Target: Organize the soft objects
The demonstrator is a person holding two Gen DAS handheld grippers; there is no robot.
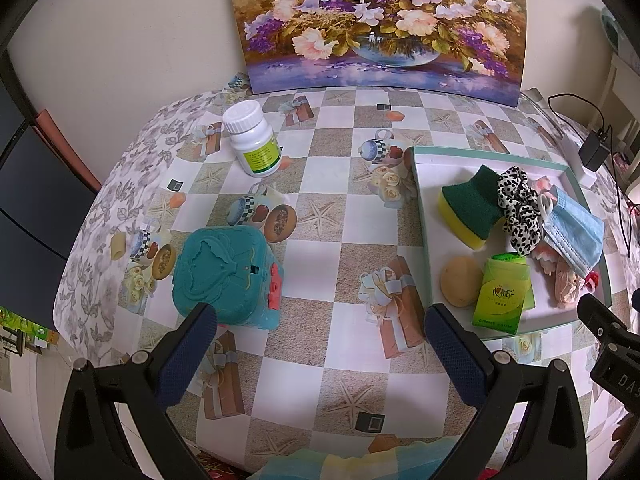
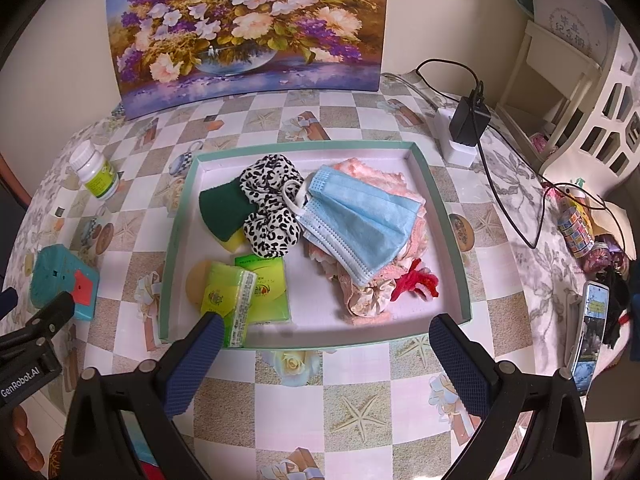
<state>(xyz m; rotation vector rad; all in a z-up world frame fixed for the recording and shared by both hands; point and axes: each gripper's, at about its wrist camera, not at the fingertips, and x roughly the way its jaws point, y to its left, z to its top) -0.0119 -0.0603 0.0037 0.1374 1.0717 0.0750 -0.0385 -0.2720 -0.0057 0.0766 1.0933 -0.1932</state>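
A shallow tray (image 2: 443,216) with a teal rim holds the soft things: a green-and-yellow sponge (image 2: 224,210), a leopard scrunchie (image 2: 268,204), a blue face mask (image 2: 360,224), pink cloth (image 2: 368,300), a red fuzzy twist (image 2: 416,280), a beige puff (image 2: 195,284) and two green tissue packs (image 2: 266,286). One pack (image 2: 230,304) leans over the tray's near rim, just beyond my right gripper's left finger. My right gripper (image 2: 330,360) stands open before the tray's near edge. My left gripper (image 1: 320,344) is open over the tablecloth, left of the tray (image 1: 422,216).
A teal plastic box (image 1: 228,276) sits by my left gripper's left finger, with a white pill bottle (image 1: 252,140) further back. A flower painting (image 1: 376,24) leans on the wall. A charger with cable (image 2: 468,120) and a phone (image 2: 588,328) lie right of the tray.
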